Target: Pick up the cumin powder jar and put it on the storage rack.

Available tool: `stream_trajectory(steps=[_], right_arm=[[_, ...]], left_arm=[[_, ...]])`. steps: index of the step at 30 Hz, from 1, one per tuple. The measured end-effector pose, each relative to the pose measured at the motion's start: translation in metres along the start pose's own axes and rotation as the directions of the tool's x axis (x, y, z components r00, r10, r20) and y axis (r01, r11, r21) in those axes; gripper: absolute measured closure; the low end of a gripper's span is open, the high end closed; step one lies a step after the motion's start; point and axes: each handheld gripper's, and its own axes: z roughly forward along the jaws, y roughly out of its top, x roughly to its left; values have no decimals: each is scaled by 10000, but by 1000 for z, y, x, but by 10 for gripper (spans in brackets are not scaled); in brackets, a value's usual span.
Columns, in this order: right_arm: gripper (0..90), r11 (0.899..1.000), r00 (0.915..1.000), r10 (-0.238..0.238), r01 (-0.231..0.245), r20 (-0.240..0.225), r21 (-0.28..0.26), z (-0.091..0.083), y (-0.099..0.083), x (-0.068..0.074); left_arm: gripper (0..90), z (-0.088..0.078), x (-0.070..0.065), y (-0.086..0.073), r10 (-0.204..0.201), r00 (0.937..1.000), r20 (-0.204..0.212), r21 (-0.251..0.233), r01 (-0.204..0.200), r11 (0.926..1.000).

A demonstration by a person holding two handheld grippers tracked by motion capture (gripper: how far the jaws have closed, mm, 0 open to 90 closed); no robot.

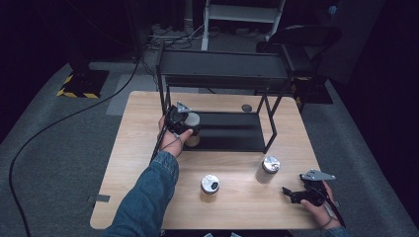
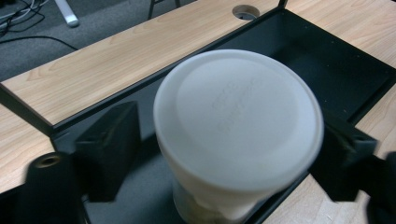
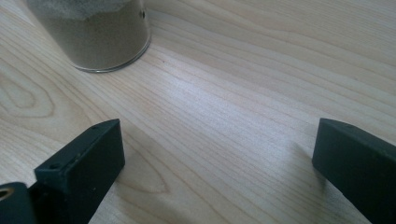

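White-lidded jar (image 2: 238, 126) is flanked by left claw (image 2: 224, 154), jaws apart, at shelf's (image 1: 232, 131) left edge. Right claw (image 3: 219, 163) is held wide, w/ nothing gripped, nr table's (image 1: 148, 163) right front corner.

Table (image 1: 148, 197) bears a two-tier rack (image 1: 222, 69) at its far half | white-lidded jar (image 1: 192, 129) on rack's lower shelf (image 1: 232, 131), left end, between left gripper (image 1: 184, 121) jaws | two jars (image 1: 210, 184) (image 1: 270, 165) before rack | right gripper (image 1: 291, 193) near right corner
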Motion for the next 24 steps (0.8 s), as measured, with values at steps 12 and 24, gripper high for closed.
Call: stream_trajectory(steps=[12, 24], right_arm=[[19, 10000, 10000, 1, -1, 2, 0, 0, 0, 0], [19, 10000, 10000, 22, -22, -10, 7, 1, 1, 0]], left_arm=[[93, -37, 6, -28, 47, 9987, 498, -918, -1, 9958], [57, -75, 3, -50, 300, 9957, 880, -1428, -172, 9896]])
